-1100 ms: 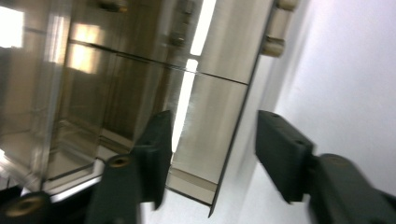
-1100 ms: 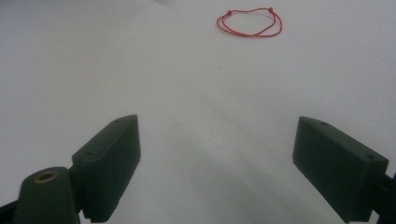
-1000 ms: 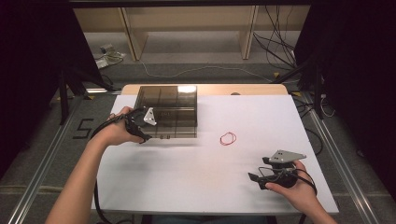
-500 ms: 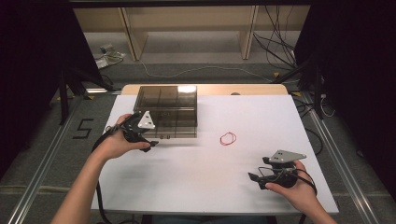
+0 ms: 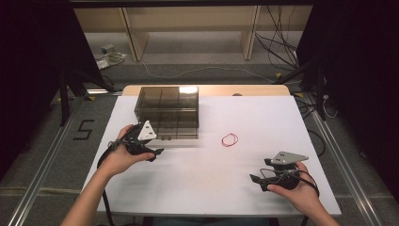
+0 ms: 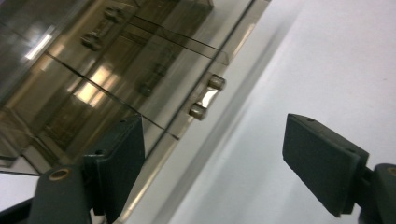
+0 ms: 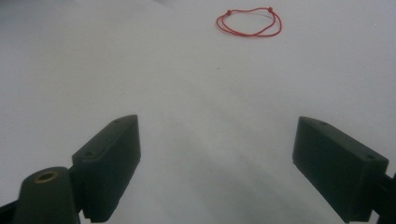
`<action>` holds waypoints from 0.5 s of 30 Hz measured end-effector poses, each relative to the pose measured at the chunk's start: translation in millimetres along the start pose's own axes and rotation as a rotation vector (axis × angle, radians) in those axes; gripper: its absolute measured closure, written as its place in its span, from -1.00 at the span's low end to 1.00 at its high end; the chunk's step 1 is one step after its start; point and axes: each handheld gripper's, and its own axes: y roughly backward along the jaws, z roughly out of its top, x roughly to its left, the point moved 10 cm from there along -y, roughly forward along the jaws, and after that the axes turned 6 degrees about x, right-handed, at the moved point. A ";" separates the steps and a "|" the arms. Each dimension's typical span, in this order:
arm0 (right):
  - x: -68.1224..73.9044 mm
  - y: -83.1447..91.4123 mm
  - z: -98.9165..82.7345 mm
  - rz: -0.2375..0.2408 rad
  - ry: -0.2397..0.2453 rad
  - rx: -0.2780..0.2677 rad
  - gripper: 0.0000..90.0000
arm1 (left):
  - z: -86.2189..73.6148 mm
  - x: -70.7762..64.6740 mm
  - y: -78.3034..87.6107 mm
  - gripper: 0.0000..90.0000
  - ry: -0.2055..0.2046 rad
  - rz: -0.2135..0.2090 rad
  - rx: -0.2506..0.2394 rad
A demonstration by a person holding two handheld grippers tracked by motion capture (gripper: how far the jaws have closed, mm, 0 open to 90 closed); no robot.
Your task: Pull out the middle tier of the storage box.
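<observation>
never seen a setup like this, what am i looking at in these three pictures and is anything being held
A person sits at a white table and holds a hand-operated two-jaw gripper in each hand; there is no robot arm.

The wide picture comes from a fixed camera above the table. In it, the left gripper is at the left, close to a smoky transparent box with drawers, and the right gripper is near the front right corner.

The other two pictures come from cameras riding on the grippers, looking out between their black jaws. The left one looks at the box's front edge and a small metal handle. The right one looks across bare table toward a red string loop.

Both pairs of jaws stand wide apart with nothing between them, so nothing is held.
</observation>
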 end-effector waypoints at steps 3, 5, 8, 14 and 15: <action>0.0 0.2 0.1 0.000 -0.003 -0.002 -0.65 | -1.8 -9.0 -3.3 -0.51 -0.015 0.006 0.009; 0.4 -0.1 -0.2 0.002 0.002 0.001 -0.65 | -1.5 -14.8 -4.0 -0.50 -0.024 0.006 0.010; 1.3 0.0 0.2 0.003 -0.001 -0.002 -0.65 | 0.4 -22.9 -4.2 -0.50 -0.023 0.009 -0.004; 1.2 0.2 0.0 0.002 0.003 -0.001 -0.65 | 1.3 -40.2 -2.9 -0.52 -0.012 0.020 -0.037; 1.3 0.0 0.1 0.003 0.006 -0.001 -0.65 | 1.8 -43.5 -1.8 -0.52 -0.002 0.018 -0.044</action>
